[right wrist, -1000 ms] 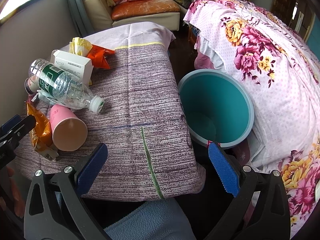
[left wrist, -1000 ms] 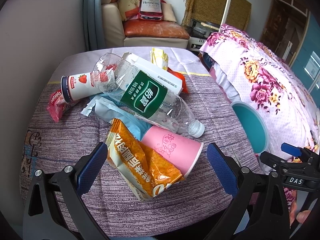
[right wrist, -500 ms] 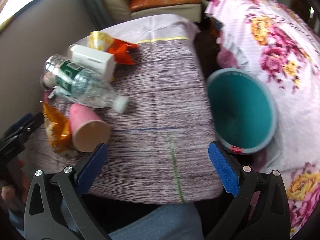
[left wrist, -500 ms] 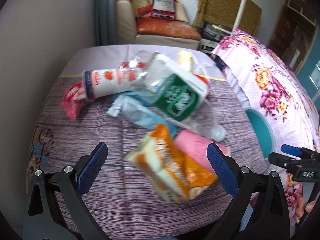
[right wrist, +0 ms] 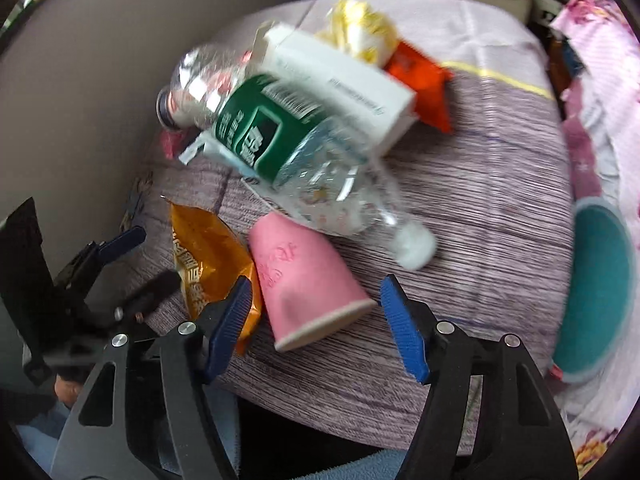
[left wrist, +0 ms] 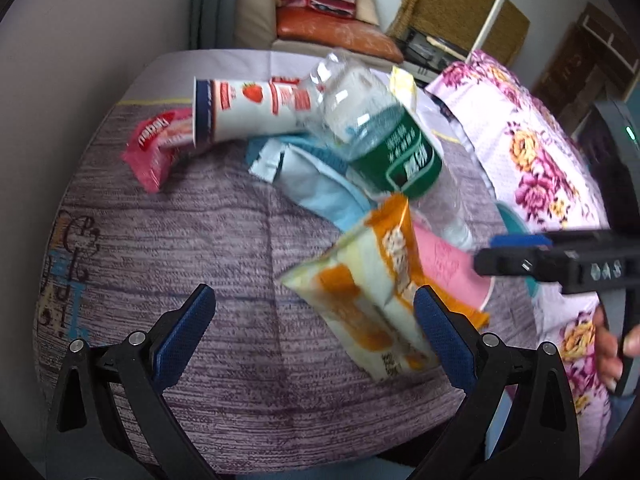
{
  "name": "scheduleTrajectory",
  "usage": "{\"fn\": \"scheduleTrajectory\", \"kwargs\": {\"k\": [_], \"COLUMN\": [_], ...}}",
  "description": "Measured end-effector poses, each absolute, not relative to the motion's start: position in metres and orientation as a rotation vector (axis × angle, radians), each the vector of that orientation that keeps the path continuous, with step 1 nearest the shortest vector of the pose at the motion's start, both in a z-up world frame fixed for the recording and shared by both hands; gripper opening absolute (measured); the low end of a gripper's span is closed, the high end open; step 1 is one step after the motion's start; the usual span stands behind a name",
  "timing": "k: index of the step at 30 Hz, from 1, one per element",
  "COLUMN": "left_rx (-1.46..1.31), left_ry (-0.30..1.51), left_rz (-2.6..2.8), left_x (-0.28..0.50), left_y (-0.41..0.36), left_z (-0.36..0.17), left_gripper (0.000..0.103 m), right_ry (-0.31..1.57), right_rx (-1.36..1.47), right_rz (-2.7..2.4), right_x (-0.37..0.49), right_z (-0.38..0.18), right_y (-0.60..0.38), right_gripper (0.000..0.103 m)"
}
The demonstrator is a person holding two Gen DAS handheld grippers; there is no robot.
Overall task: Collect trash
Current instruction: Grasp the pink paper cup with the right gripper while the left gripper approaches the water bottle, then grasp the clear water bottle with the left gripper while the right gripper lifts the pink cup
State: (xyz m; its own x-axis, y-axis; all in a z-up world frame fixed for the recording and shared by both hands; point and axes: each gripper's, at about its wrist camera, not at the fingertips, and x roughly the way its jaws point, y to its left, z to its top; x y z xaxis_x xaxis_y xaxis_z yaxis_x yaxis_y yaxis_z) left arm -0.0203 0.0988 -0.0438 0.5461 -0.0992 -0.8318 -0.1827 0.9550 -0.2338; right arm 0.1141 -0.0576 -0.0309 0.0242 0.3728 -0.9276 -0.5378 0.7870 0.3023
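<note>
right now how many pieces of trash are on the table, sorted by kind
Soft wrappers and packets: 5 (orange snack bag, pale blue packet, red wrapper, yellow wrapper, orange-red wrapper)
Cups and tubs: 2 (pink paper cup, white strawberry tub)
Bottles: 1 (clear plastic bottle with green label)
Boxes: 1 (white cardboard box)
Total: 9

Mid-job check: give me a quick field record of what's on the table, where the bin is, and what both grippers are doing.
right gripper: open, fingers either side of the pink paper cup, not closed on it
left gripper: open, holding nothing, over the purple table cover
cup state: lying on its side, rim toward the camera
beside cup: orange snack bag
behind cup: clear water bottle with green label, on its side
other trash: white box, strawberry carton
bin: teal bin, at the table's right edge
</note>
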Motion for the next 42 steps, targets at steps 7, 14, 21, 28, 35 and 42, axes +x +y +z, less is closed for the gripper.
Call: {"fn": "scheduleTrajectory", "kwargs": {"k": [7, 14, 21, 28, 35, 42], "left_rx": [-0.342, -0.342, -0.32, -0.2, -0.365, -0.526], "left_ry": [1.009, 1.013, 0.998, 1.006, 0.938, 0.929], "left_rz": [0.029, 0.018, 0.055, 0.063, -0.021, 0.034], "left_x": [-0.02, -0.012, -0.009, 0.0, 0.024, 0.064], "left_y": [0.105, 0.104, 0.111, 0.104, 0.077, 0.049], "left_z": [-0.055, -0.057, -0.05, -0.034, -0.003, -0.007], "left_gripper": [0.099, 0.099, 0.099, 0.099, 0.099, 0.086], "right_ry": [1.477, 1.503, 1.543, 1.476, 1.356, 1.293], "right_rx": [-0.129, -0.09, -0.128, -0.076, 0.03, 0.082], "right_rz": [0.706, 0.712, 0.749, 0.743, 0.6, 0.523], "right_x": [0.118, 0.096, 0.107, 0.097, 0.108, 0.129], "right_z": [-0.059, -0.057, -0.077, -0.068, -0.045, -0.038], "right_y": [-0.052, -0.079, -0.06, -0.089, -0.153, -0.195], "right_gripper": [0.064, 0.063, 0.068, 0.061, 0.061, 0.061]}}
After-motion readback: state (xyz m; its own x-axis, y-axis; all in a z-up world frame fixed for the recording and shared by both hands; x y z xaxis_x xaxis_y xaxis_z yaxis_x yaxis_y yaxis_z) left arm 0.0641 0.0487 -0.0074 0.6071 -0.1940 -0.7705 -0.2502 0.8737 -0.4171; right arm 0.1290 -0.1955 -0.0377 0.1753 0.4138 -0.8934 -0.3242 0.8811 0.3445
